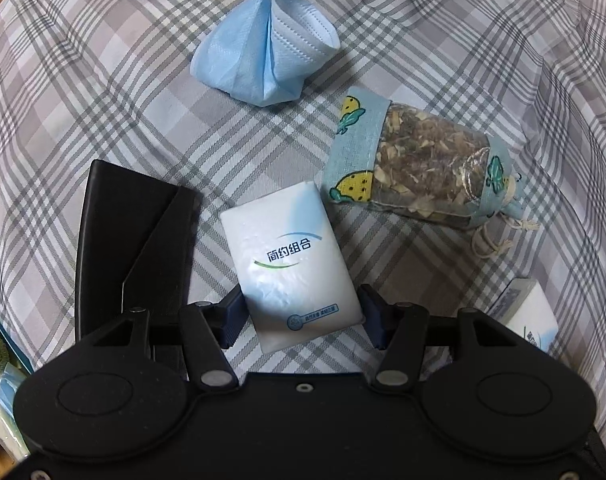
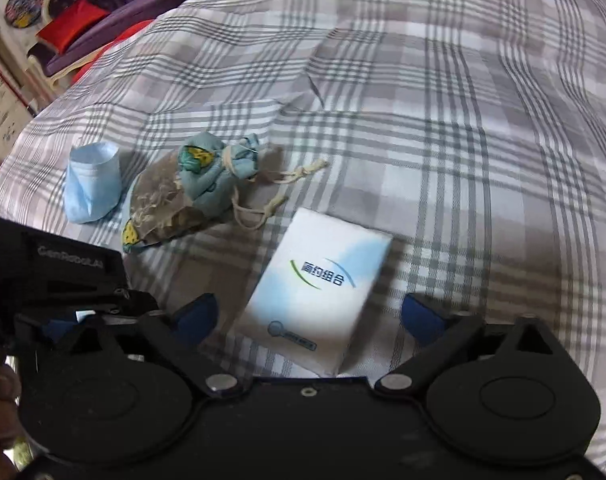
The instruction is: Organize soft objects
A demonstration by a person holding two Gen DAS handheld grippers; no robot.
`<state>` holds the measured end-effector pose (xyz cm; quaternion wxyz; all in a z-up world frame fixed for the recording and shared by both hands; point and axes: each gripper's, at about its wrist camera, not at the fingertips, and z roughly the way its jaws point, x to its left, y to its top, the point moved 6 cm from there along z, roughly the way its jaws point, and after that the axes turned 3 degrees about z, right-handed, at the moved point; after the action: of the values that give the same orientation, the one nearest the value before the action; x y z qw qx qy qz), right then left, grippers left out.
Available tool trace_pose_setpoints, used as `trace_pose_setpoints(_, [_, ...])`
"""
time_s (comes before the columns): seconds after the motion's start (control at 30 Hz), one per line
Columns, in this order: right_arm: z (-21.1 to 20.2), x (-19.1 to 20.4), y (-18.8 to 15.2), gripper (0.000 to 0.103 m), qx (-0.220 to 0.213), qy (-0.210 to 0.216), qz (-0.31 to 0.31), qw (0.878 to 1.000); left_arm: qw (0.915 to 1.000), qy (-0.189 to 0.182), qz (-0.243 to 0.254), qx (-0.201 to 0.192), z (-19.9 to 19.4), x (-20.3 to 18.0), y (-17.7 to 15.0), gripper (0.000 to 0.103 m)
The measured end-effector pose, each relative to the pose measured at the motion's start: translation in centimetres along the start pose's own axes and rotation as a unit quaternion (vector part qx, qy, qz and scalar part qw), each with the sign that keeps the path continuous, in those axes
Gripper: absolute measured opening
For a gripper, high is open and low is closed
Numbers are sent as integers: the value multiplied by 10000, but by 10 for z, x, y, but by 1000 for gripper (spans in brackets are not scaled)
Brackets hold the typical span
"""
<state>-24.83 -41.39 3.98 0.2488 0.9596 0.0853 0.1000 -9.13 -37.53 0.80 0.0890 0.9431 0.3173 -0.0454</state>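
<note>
Two pocket tissue packs to handle, both on the plaid bedsheet [image 1: 103, 120]. First tissue pack [image 1: 291, 264] pinched across its short width, near the lower end, by the left gripper [image 1: 303, 320], blue pads pressed into both long edges. Second tissue pack [image 2: 319, 292] flat on the sheet between the spread jaws of the right gripper [image 2: 309, 316], a clear gap on each side, not yet touched. Likely very light, soft and squashy under a glossy plastic wrap, so probably slippery and prone to buckling if squeezed hard. Best taken across the narrow width, nearer the middle than the end, with just enough pressure to dent the wrap; held by one end, likely to droop or swivel. Soft bedding underneath, so press down a little to get the pads below the edges. Blue face mask [image 1: 263, 48] and drawstring herb sachet [image 1: 415, 164] near, farther up the sheet, apart from both packs.
</note>
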Motion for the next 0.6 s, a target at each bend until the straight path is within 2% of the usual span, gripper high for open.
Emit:
trace_pose_setpoints(0.03, [-1, 1, -1, 70, 2, -30, -72, 10000, 10000, 1, 8, 0, 0, 0, -1, 55])
trace_pose_setpoints(0.1, [-2, 0, 0, 66, -34, -25, -72, 10000, 10000, -9, 24, -4, -4, 3, -5, 55])
trace_pose_setpoints(0.33, [-22, -18, 15, 64, -559, 306, 576, 9963, 9998, -82, 132, -127, -28, -2, -9, 55])
trace_pose_setpoints(0.6, [-26, -27, 20, 63, -782, 423, 833, 9926, 9983, -264, 397, -329, -71, -7, -28, 55])
